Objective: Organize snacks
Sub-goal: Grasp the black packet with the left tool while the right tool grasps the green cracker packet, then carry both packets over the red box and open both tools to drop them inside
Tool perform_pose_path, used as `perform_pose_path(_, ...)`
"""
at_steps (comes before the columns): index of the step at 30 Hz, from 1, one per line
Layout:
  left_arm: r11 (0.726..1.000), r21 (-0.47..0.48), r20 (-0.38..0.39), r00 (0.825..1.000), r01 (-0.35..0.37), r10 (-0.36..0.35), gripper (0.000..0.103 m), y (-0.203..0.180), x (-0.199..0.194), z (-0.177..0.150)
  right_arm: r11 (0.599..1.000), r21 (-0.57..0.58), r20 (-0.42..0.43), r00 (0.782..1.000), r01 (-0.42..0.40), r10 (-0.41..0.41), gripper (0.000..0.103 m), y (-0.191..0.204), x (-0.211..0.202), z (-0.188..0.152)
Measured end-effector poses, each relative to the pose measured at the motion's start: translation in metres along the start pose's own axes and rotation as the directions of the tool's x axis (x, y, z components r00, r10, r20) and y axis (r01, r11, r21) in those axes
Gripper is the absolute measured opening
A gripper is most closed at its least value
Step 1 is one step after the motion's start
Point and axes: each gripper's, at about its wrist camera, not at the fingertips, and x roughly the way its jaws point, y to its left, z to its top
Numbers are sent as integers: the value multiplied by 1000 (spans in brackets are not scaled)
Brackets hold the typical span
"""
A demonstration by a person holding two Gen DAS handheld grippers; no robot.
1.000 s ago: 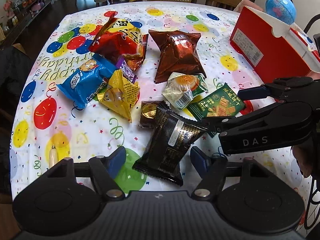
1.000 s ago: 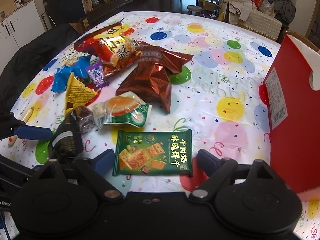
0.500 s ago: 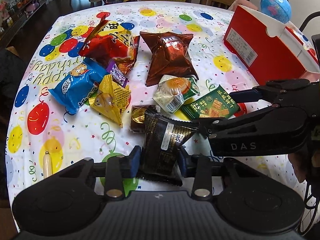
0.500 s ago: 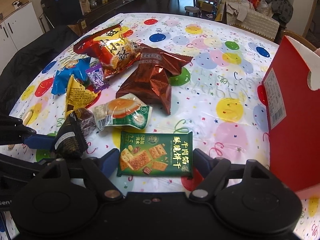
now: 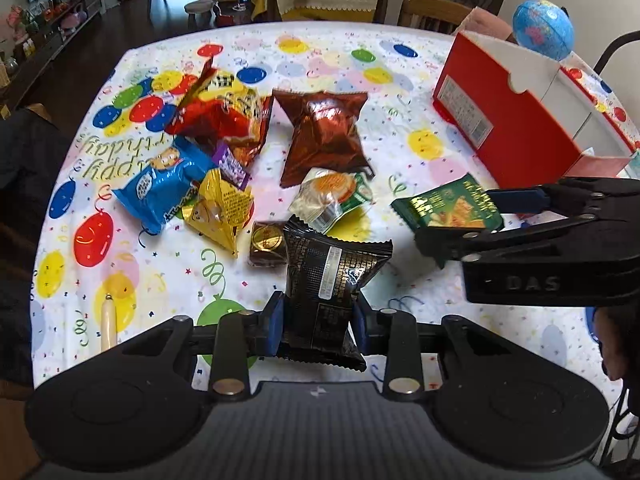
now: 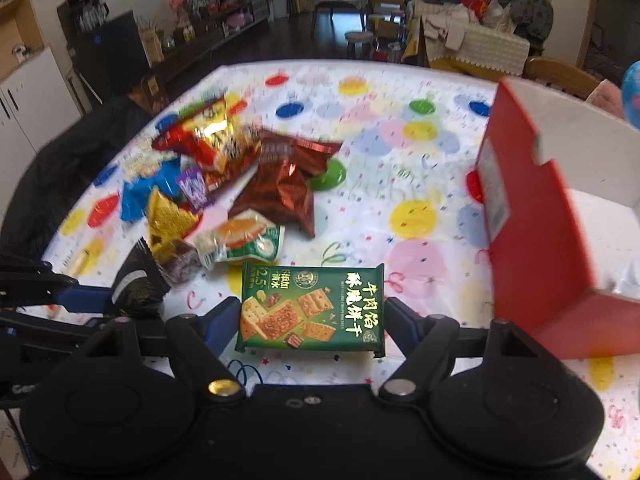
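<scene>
Left gripper point(image 5: 318, 326) clamped on black snack packet point(image 5: 328, 276), near table's near edge. Right gripper point(image 6: 312, 320) pinches green cracker packet point(image 6: 312, 308) edge to edge, toward red box point(image 6: 536, 240) at right edge. Risk, judged: slick foil slips, packet buckles, drops short of box.

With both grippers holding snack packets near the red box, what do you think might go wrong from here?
1. The left gripper pinches only the lower part of the black packet; the puffy bag might slip out.
2. The right gripper holds the green cracker packet by its edges, so it could buckle or crush the crackers.
3. Both grippers sit close together, so they may collide heading for the red box.
</scene>
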Motion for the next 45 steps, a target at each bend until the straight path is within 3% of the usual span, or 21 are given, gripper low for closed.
perform_pose_path(11, 999, -4, 110, 993, 46, -45, 33, -36, -51, 22, 999, 36, 116, 992, 36, -40, 77, -27, -75, 11)
perform_pose_path(23, 994, 71, 186, 978, 78, -90, 33, -99, -75, 59, 995, 66, 202, 975, 81, -92, 77, -74, -129, 18)
perform_pose_path(34, 986, 140, 213, 970, 85, -114, 33, -161, -68, 104, 986, 102, 236, 959, 134, -155, 77, -136, -149, 29)
perform_pose_path(45, 981, 173, 157, 980, 93, -120, 33, -218, -28, 133, 972, 140, 217, 952, 190, -217, 77, -207, -141, 25)
